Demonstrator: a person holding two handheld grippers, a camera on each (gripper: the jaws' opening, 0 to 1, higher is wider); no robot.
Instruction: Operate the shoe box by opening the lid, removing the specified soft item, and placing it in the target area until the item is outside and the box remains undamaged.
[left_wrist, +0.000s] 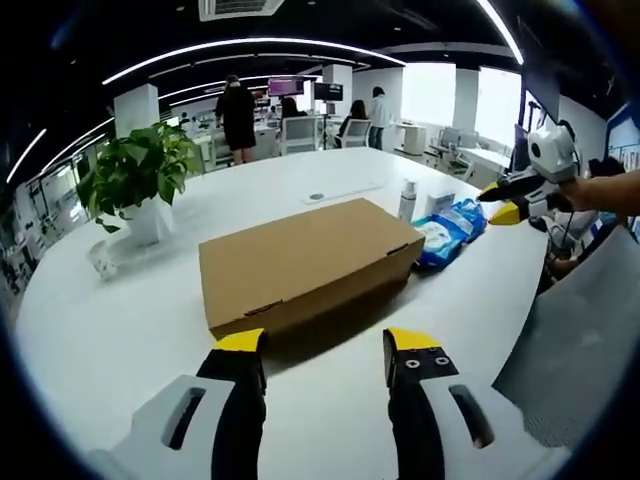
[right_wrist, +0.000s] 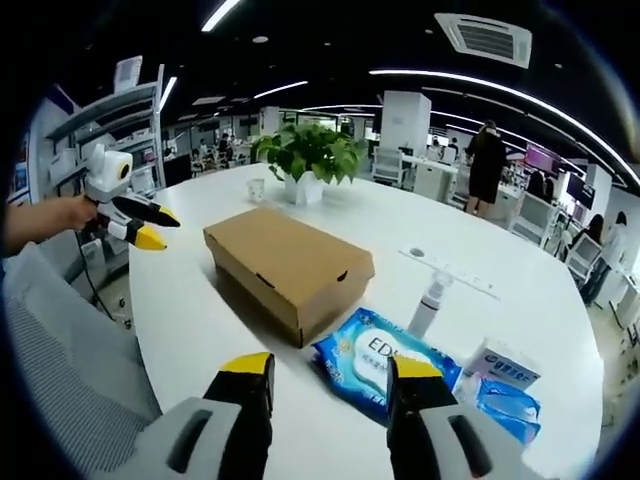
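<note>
A closed brown cardboard shoe box (left_wrist: 300, 262) (right_wrist: 290, 262) lies on the white table (left_wrist: 110, 340), lid down. My left gripper (left_wrist: 325, 352) is open just in front of the box's near long side, with nothing between its fingers. In the right gripper view the left gripper (right_wrist: 157, 228) hangs off the table's left edge, held by a hand. My right gripper (right_wrist: 330, 375) is open above a blue wipes pack (right_wrist: 385, 358), short of the box's end. The left gripper view shows the right gripper (left_wrist: 498, 204) at the right, in the air beyond the table edge.
Beside the box's end lie the blue wipes pack (left_wrist: 445, 232), a white spray bottle (left_wrist: 407, 198) (right_wrist: 430, 300) and a small tissue pack (right_wrist: 505, 368). A potted plant (left_wrist: 140, 175) (right_wrist: 310, 155) and a small cup (right_wrist: 257, 188) stand behind the box. A grey mesh chair (right_wrist: 60, 340) is at the table edge.
</note>
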